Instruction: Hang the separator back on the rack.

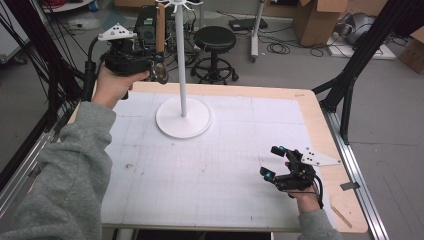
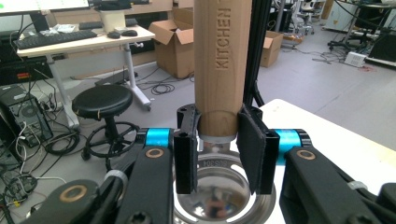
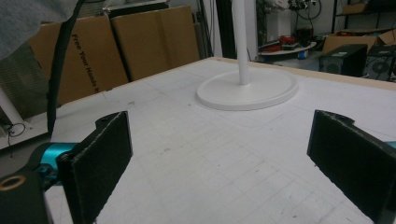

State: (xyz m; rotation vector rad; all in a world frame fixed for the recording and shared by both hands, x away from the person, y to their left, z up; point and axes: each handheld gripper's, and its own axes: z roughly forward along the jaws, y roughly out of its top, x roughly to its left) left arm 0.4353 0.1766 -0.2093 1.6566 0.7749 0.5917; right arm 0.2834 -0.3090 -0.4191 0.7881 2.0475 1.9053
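White gridded table (image 1: 220, 170); stand (image 1: 183, 117) at upper centre. Ladle (image 2: 218, 70), handle embossed "KITCHEN", upper left, clamped by left gripper (image 2: 218, 135). Right gripper (image 1: 274, 161), lower right, jaws wide apart, empty.

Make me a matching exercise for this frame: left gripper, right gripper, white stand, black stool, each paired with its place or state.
Things:
1. left gripper
2. right gripper
3. stand
4. stool

Places or states:
A. on the floor beyond the table
B. open, low over the table's near right part
C. shut on a wooden-handled utensil, raised at far left
D. standing on the table's far middle

Pairs: 1-C, 2-B, 3-D, 4-A
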